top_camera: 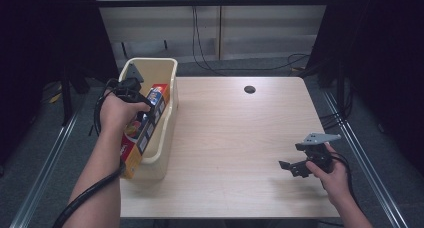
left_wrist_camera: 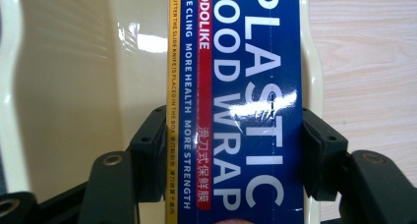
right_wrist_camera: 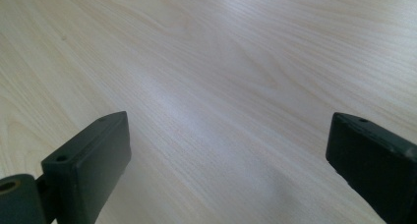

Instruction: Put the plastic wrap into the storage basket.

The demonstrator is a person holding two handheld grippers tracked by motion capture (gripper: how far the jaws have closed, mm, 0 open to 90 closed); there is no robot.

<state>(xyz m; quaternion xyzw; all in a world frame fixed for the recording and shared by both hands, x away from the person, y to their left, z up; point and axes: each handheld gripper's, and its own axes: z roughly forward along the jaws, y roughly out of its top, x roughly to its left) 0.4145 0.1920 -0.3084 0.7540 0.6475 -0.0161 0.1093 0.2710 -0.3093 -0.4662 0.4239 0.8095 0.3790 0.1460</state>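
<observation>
1. Left gripper (top_camera: 131, 88): black body, grey three-cornered plate on top, thick black cable trailing along the bare forearm.
2. Its jaws, in the left gripper view: matt black blocks on black arms, a brass-coloured pivot screw in each arm, small screw holes in the blocks.
3. Right gripper (top_camera: 290, 167): black, same grey plate, black cable looping behind.
4. No sleeves on either forearm.

One wrap box (top_camera: 145, 130), one bin (top_camera: 167, 95), two grippers.
</observation>
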